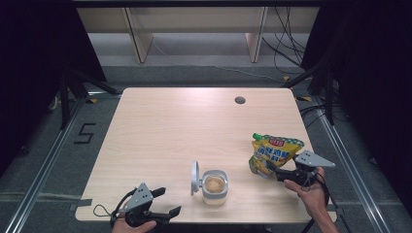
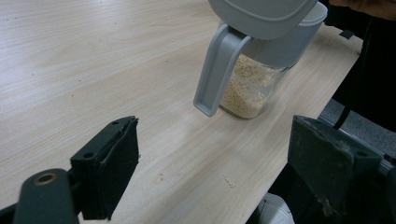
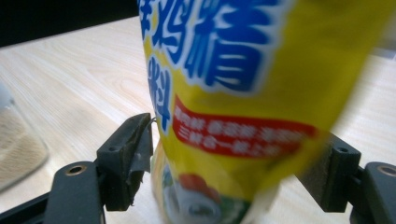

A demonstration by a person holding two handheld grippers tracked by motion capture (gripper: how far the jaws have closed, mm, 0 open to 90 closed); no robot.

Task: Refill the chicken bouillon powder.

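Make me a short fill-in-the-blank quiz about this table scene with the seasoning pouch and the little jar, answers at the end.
1. The yellow pouch has a cap coloured ____.
2. The jar of pale granules has its hinged lid standing ____.
3. The pouch sits between the jaws of the ____ gripper.
4. The left gripper has its jaws open with ____ between them.

Missing words: green; open; right; nothing
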